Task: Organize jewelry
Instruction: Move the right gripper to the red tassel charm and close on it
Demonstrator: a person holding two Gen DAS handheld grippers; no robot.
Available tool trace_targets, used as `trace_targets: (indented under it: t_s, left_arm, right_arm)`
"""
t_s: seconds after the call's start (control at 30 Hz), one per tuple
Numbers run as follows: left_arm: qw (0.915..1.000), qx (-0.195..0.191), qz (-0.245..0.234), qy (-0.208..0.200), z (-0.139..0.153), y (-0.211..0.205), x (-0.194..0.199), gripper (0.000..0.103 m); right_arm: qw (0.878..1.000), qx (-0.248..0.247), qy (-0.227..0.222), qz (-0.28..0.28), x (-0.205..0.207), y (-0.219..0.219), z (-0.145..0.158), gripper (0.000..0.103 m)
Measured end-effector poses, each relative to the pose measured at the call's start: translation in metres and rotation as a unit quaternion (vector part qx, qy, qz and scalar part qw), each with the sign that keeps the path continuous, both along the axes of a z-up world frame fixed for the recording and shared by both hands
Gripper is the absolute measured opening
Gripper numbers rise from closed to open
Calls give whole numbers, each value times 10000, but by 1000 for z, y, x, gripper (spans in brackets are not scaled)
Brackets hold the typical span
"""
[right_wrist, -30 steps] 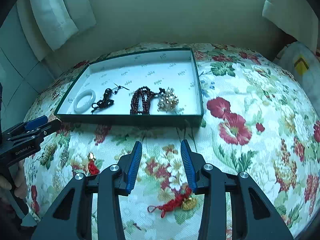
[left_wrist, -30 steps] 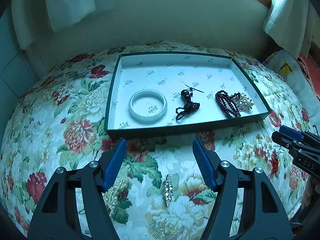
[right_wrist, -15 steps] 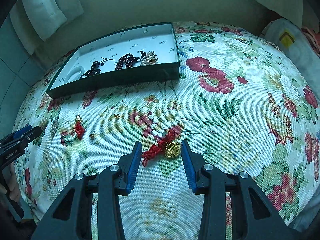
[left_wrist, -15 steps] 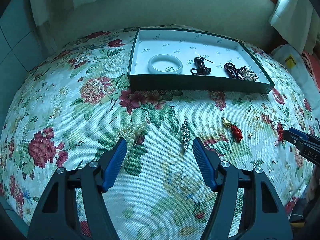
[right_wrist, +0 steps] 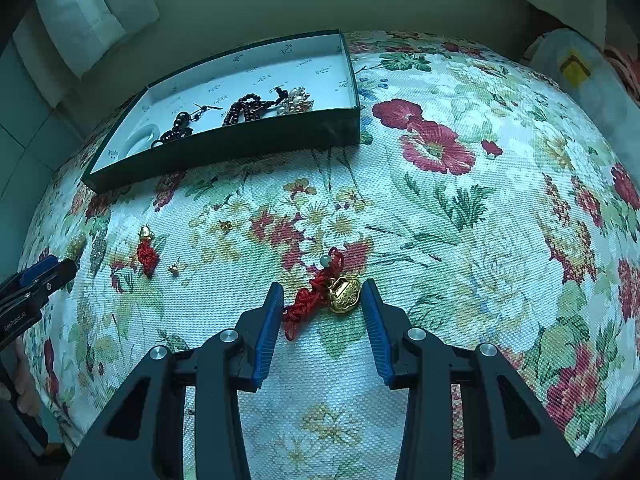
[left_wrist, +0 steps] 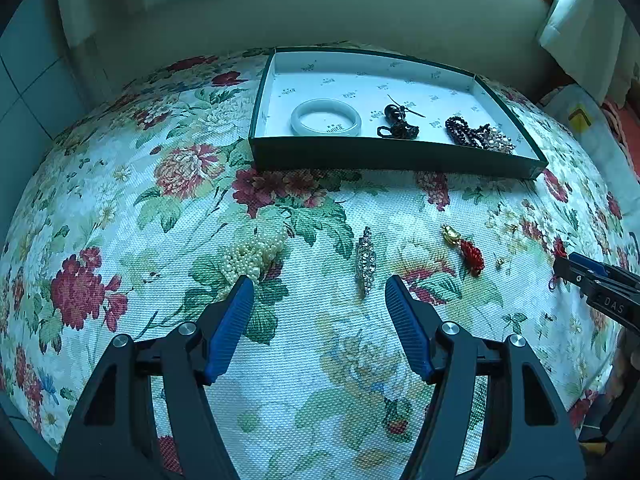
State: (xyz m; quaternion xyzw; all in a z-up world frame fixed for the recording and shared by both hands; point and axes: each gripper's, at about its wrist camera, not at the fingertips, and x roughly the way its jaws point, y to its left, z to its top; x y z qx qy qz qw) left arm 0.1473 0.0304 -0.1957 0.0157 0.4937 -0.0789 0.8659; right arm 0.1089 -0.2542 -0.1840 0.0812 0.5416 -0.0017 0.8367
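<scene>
Left wrist view: left gripper, jaws spread wide, holding nothing, poised over the floral tablecloth. Rhinestone brooch lies just ahead of the gap, slightly nearer the right-hand finger, long axis running away from the camera, roughly in line with the fingers. Cluster of small pearl beads sits at the tip of the left-hand finger; contact cannot be told. Gold charm with red knot lies farther right, a tiny gold stud just beyond it. Green-walled tray, white lining printed with a small repeated mark too fine to read, stands well ahead and already holds a pale jade bangle, a dark bead piece with cord, a garnet-red bead strand and a pearly cluster touching it. Right gripper enters at the right edge, body lettered "DAS", the rest cut off. Right wrist view: right gripper, jaws moderately open, empty, bracketing a gold lock pendant on red knotted cord; the gold lock lies close to the right-hand finger, the cord trails toward the left-hand finger and a little forward, so its long axis crosses the gap. This arm appears nearest a pick; a straight closing would likely gather lock and cord together. Tray lies ahead to the left. Left gripper shows at the left edge, lettered "GenRobot.AI".
</scene>
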Motion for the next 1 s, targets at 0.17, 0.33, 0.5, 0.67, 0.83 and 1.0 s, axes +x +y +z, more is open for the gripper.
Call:
trace_targets:
  t_s: [0.17,0.33,0.5,0.67,0.83,1.0]
  left_arm:
    - [10000,3,9,6,-1,0,0,68]
    - [10000,2,13,10,-1,1,1,68]
    - [10000,4,18,15,-1,1,1,68]
    - [10000,3,43,8,-1,4,-1,68]
    - [10000,-2,56,1,0,6,-1,68]
    - [9999,-17,112,8,1,12,0,68]
  right_arm:
    - [10000,-35,-55,39,3,3,0,41]
    - [9999,-86,-79,47,4,3,0,31]
    - [9999,-63,-90,55,4,2,-1,24]
    - [9999,-38,-116,120,4,5,-1,23]
    - [9997,-31,-150,179,4,9,1,23]
    - [9996,-25,-187,221,6,11,2,23]
